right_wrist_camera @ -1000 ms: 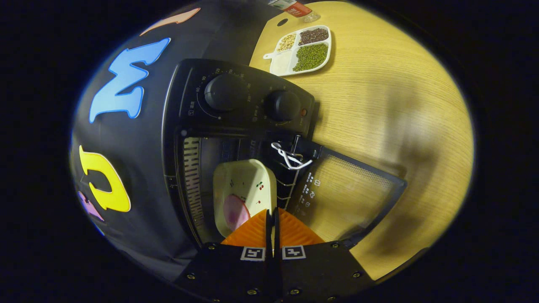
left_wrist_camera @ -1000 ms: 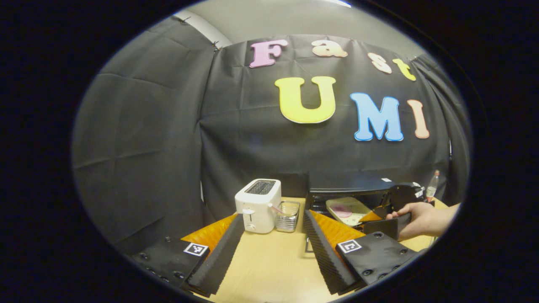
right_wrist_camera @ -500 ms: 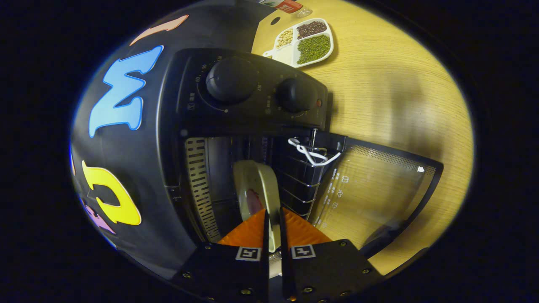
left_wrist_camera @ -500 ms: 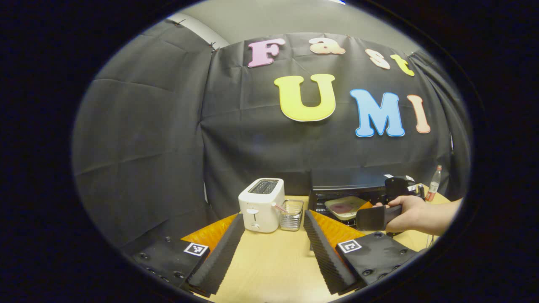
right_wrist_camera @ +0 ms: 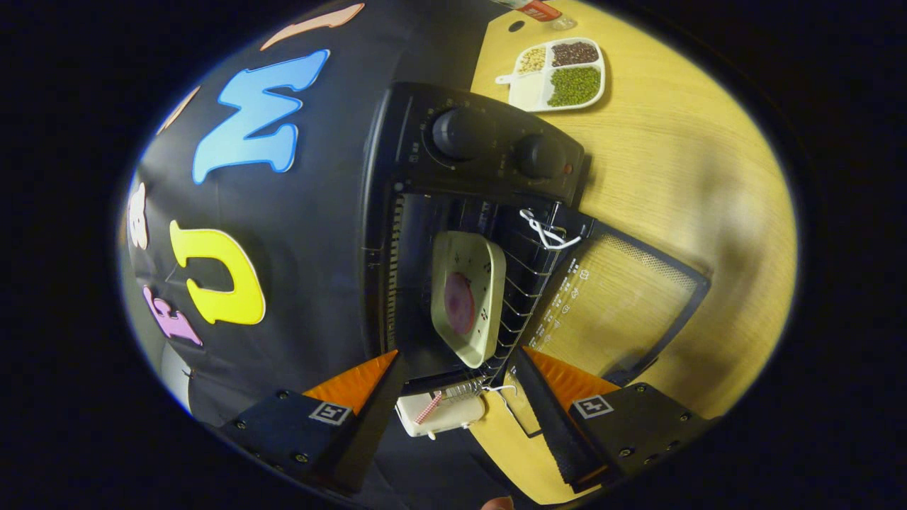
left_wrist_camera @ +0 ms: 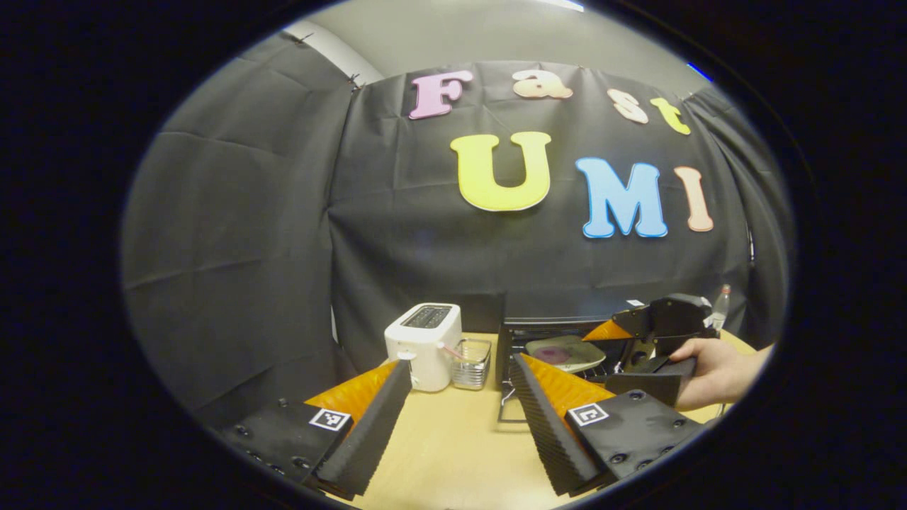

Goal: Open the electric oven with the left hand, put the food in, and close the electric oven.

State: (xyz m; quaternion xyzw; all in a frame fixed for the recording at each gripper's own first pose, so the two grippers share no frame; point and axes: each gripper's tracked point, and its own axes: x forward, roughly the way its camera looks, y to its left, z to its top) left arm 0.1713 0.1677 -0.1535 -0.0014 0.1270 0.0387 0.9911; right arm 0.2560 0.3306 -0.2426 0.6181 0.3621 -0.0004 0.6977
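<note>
The black electric oven [right_wrist_camera: 489,152] stands with its glass door [right_wrist_camera: 623,297] folded down onto the table. A cream plate [right_wrist_camera: 468,297] carrying a pink slice of food [right_wrist_camera: 459,304] lies on the wire rack inside. My right gripper [right_wrist_camera: 457,356] is open and hangs just outside the cavity, apart from the plate. In the left gripper view the oven [left_wrist_camera: 560,327] sits at the back right with the plate [left_wrist_camera: 565,352] in it, and a hand [left_wrist_camera: 716,372] holds the right gripper [left_wrist_camera: 602,358] before it. My left gripper [left_wrist_camera: 459,363] is open over the table with nothing between its fingers.
A white toaster [left_wrist_camera: 423,345] and a small wire basket [left_wrist_camera: 471,361] stand left of the oven. A divided dish of beans [right_wrist_camera: 560,74] and a bottle [left_wrist_camera: 719,308] sit on the wooden table [right_wrist_camera: 680,177] beyond the oven's knob end.
My right gripper let go of the plate, opened and drew back from the oven; the plate now rests on the rack. The left gripper barely moved.
</note>
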